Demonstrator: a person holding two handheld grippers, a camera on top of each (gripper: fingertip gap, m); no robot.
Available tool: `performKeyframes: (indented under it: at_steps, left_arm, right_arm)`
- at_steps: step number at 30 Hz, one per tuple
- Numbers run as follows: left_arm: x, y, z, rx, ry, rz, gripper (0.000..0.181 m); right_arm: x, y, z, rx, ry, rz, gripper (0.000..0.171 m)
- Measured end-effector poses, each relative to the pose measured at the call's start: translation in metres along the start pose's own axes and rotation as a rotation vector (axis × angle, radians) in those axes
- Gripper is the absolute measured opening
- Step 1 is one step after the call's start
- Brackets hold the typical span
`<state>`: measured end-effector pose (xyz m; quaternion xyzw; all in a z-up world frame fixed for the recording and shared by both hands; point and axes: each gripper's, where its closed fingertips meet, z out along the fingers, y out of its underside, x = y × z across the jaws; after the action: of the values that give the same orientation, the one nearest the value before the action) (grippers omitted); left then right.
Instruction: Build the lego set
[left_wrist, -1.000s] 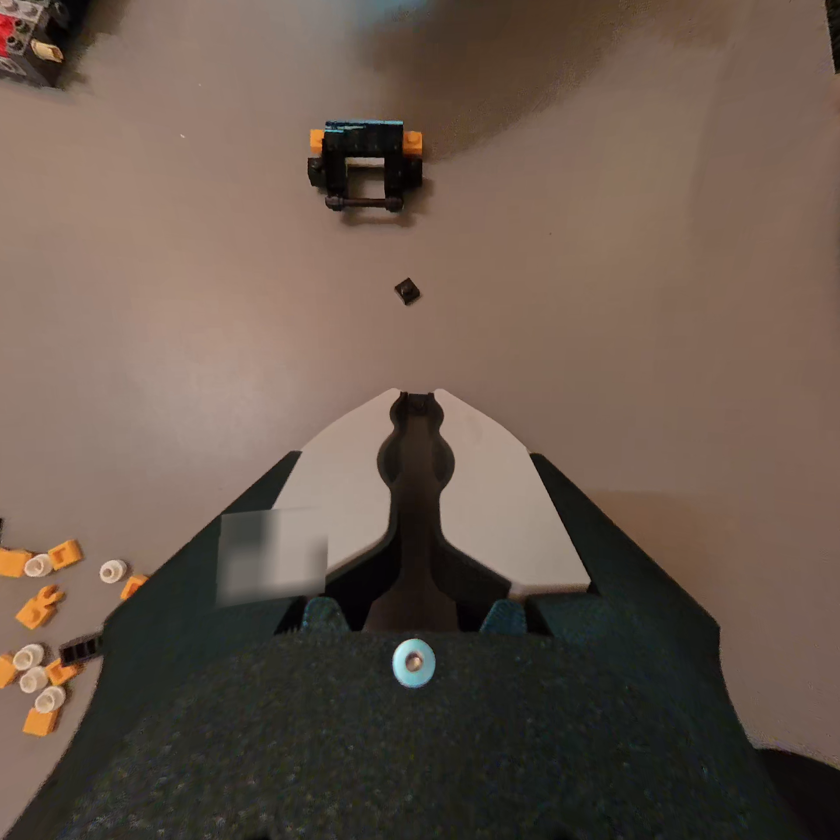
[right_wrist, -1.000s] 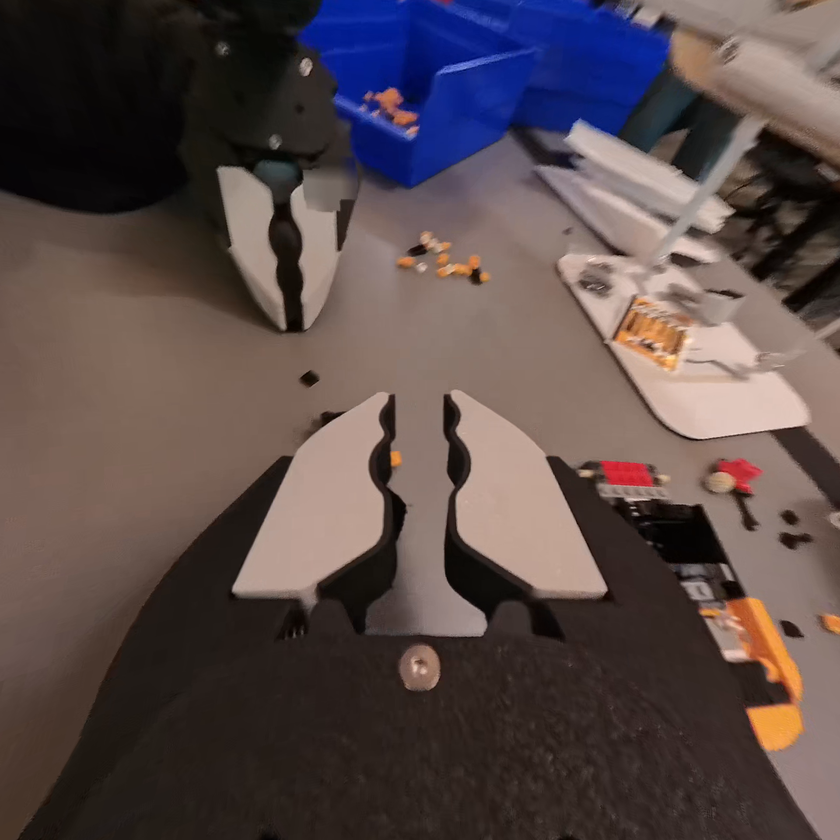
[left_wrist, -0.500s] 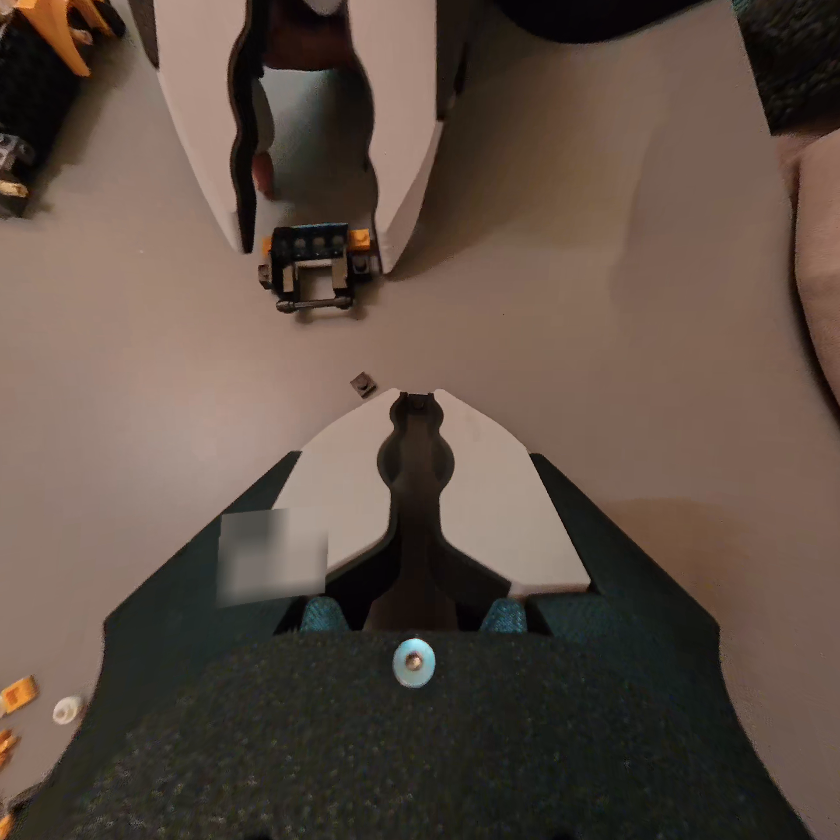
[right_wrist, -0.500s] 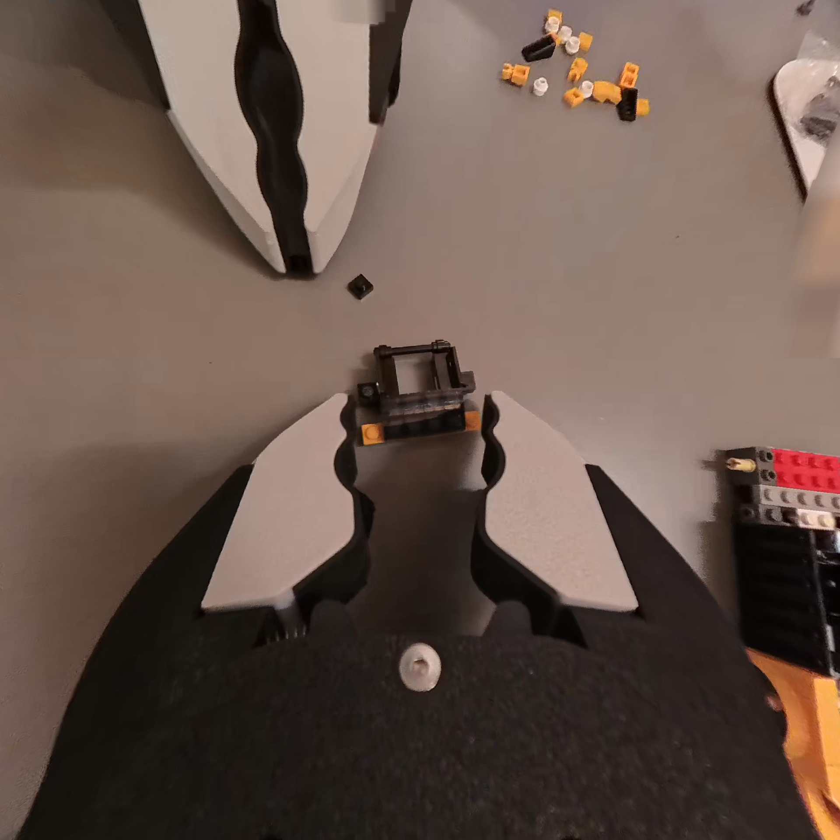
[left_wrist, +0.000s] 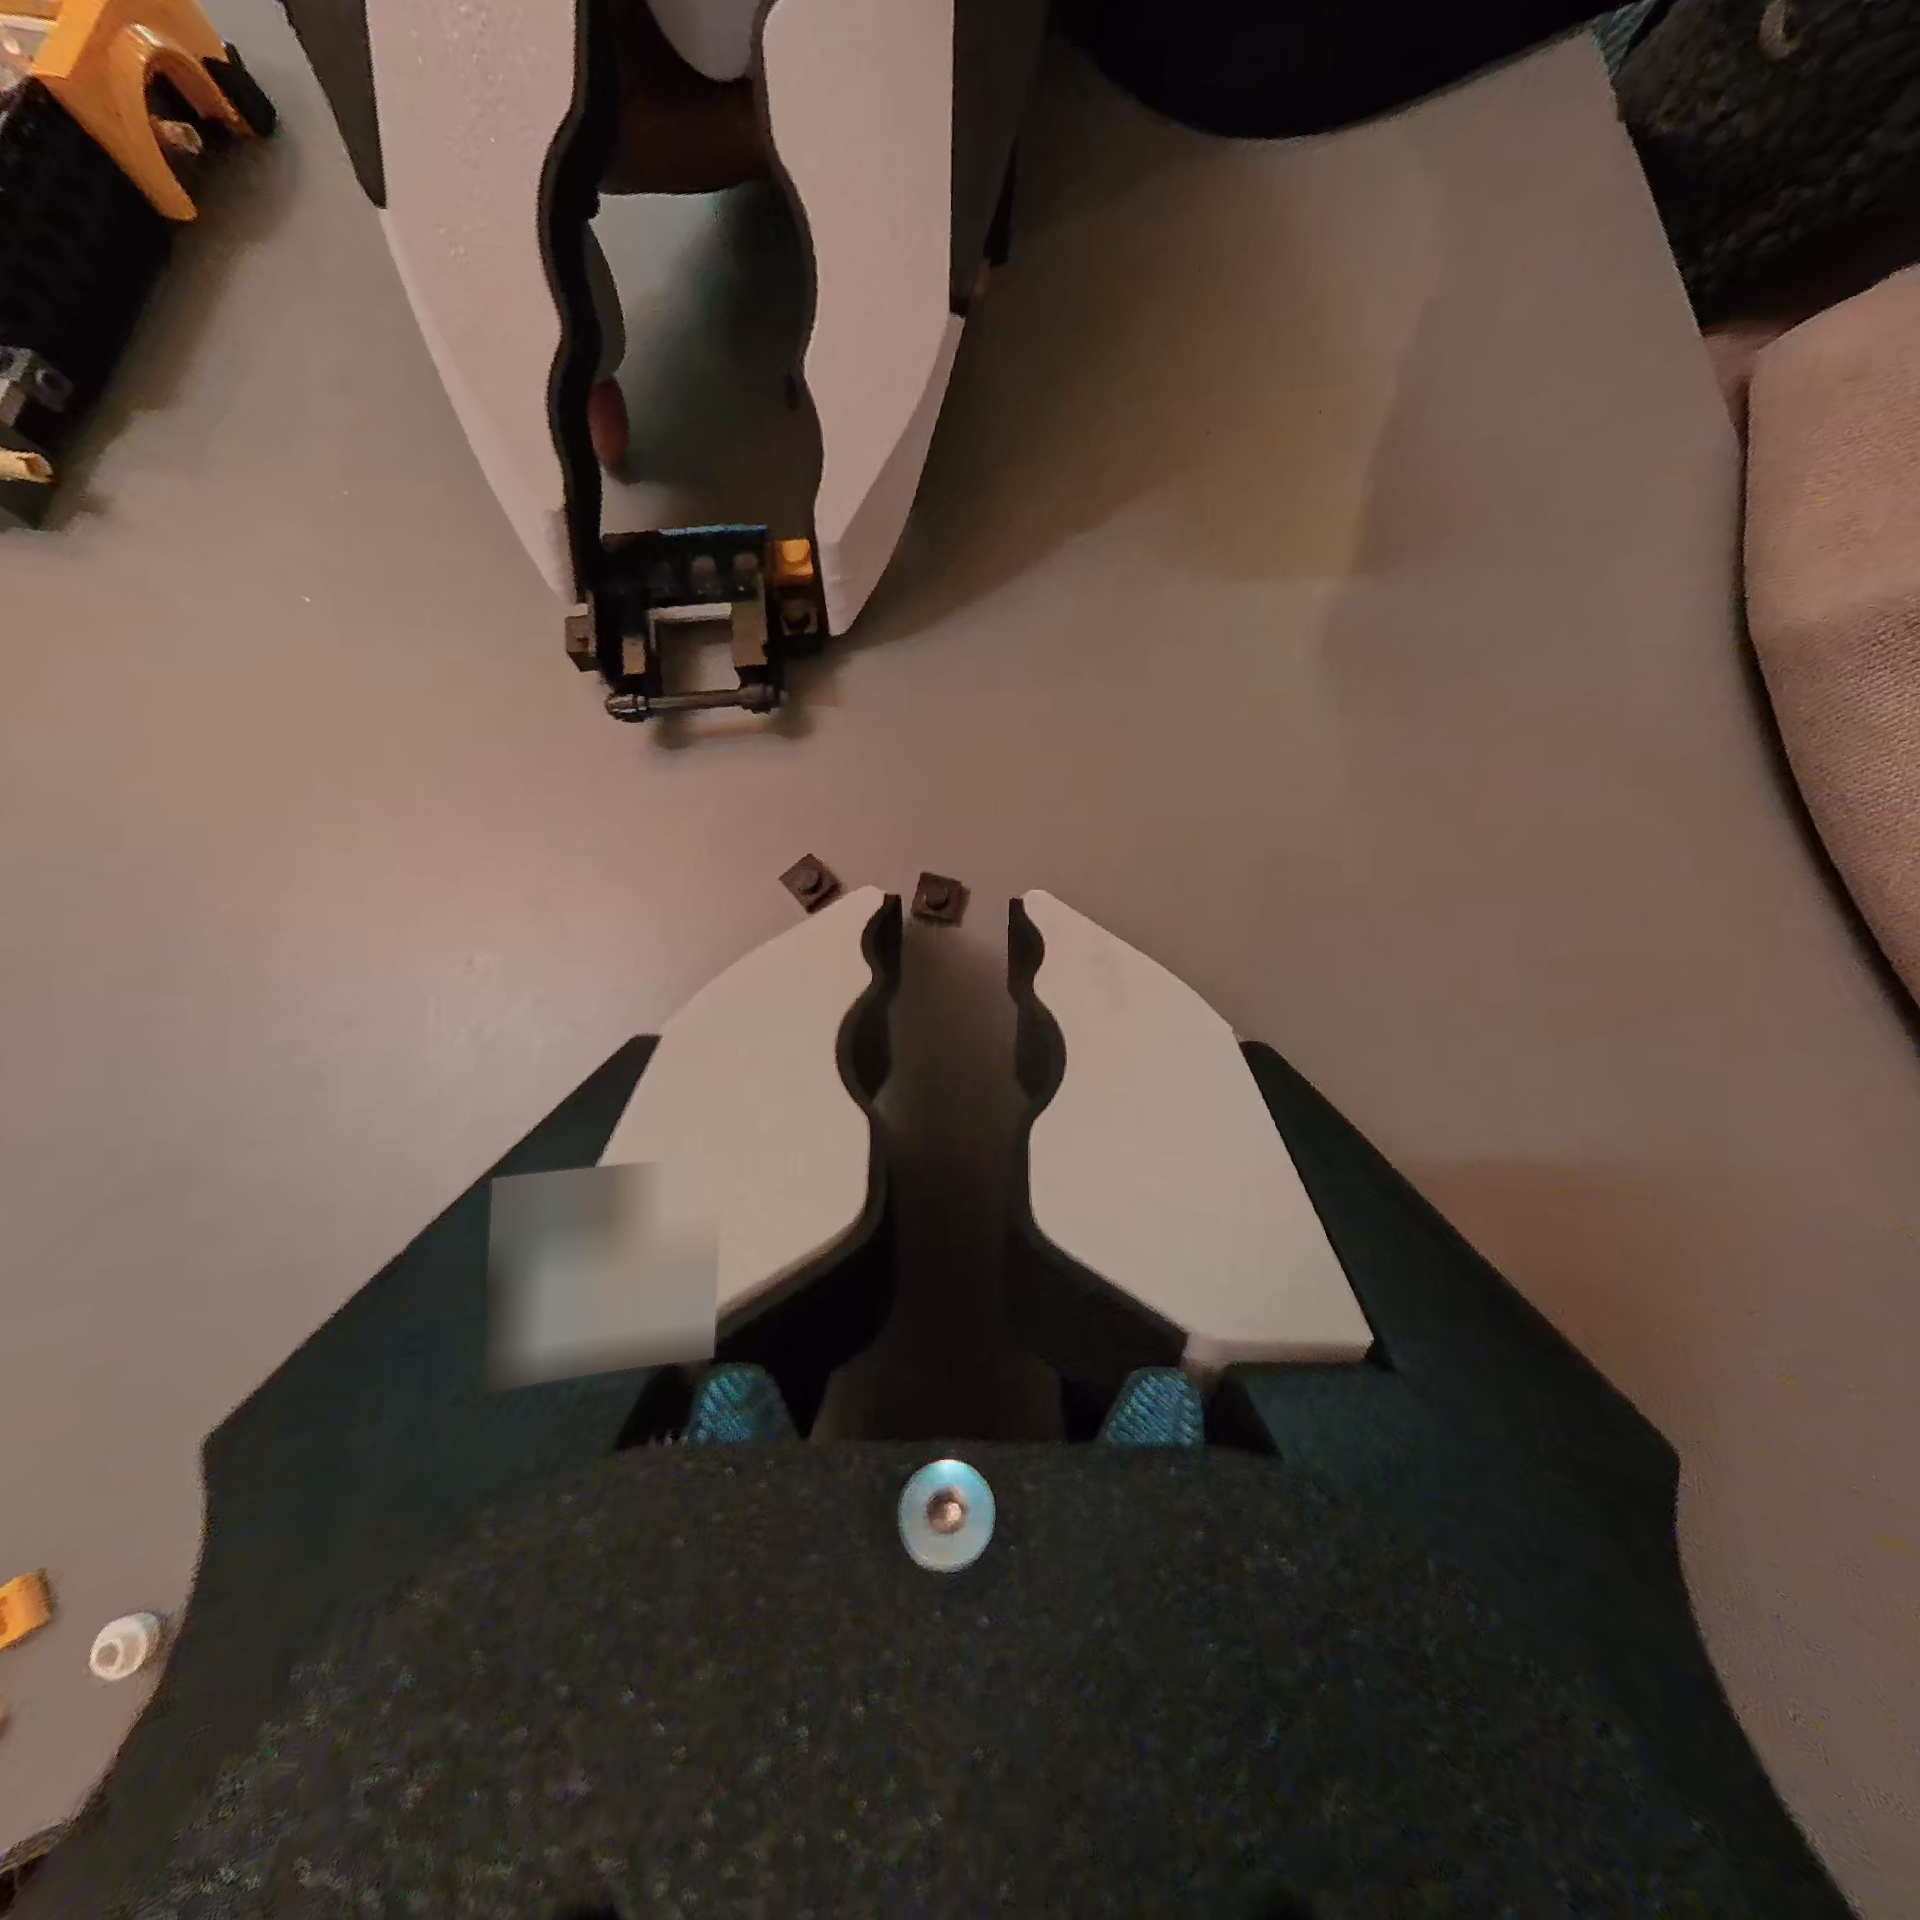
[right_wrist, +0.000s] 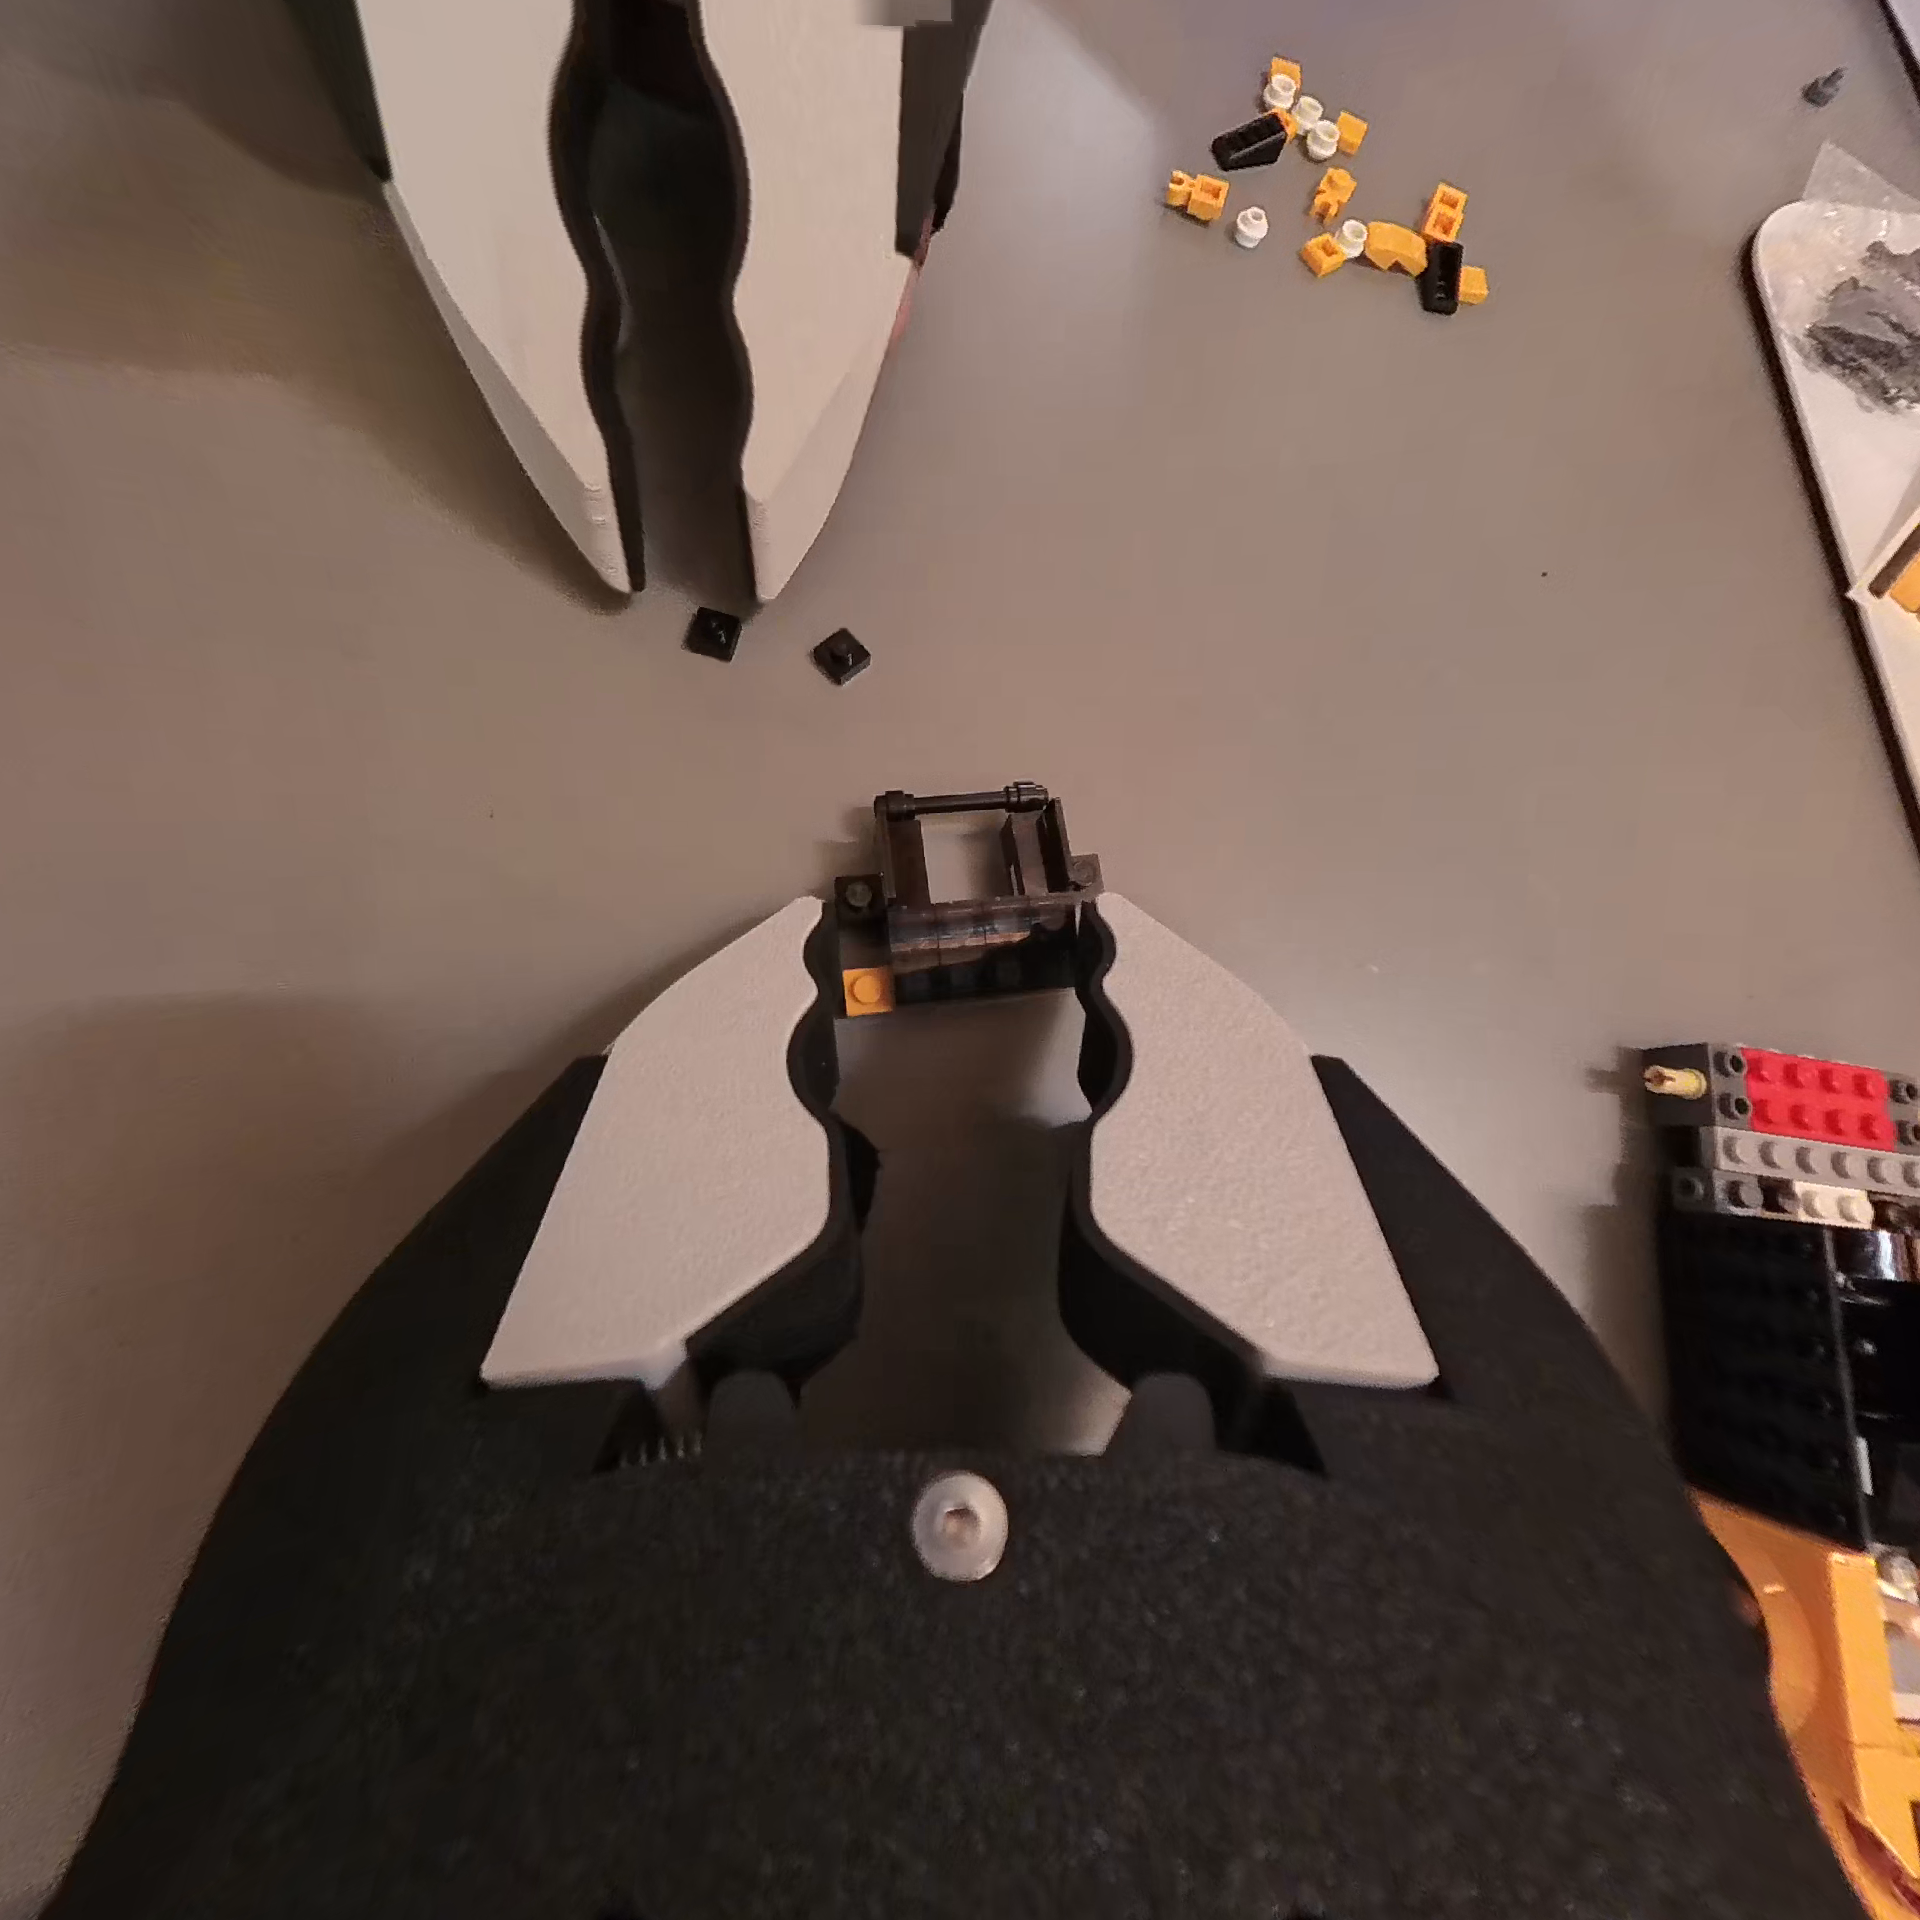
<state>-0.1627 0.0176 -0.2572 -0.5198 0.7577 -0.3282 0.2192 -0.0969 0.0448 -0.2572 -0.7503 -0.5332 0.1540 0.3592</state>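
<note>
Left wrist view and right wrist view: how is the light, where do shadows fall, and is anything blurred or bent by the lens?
Left wrist view: warm, dim light; sharp on the small black assembly; soft shadows on the table beside the right claw; one blurred patch on the left claw. Right wrist view: sharp at the centre, and the wide lens bends the white board at the right edge.

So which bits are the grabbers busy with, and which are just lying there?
In use:
small black frame assembly, between the right gripper's fingertips
two tiny black plates, at the open left gripper

Lying about:
pile of orange, white and black pieces
big black-and-orange model
</note>
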Motion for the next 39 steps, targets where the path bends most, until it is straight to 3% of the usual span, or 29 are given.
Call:
performKeyframes:
  at_steps: [18,28,34,39]
  left_arm:
    - [0.003,-0.002,0.010,-0.027,-0.015,0.035,0.008]
    - [0.005,-0.023,0.030,0.008,-0.025,0.048,0.014]
    - [-0.005,-0.034,0.011,0.130,-0.044,-0.021,0.020]
    - [-0.029,-0.028,-0.007,0.164,-0.154,-0.067,0.018]
  right_arm:
    - [0.003,-0.007,0.008,0.014,0.025,0.015,0.043]
    - [0.014,-0.014,0.016,0.034,0.053,0.045,0.045]
    - [0.020,-0.030,-0.001,0.160,0.079,0.096,0.051]
    - [0.010,-0.039,-0.017,0.165,0.060,0.049,0.046]
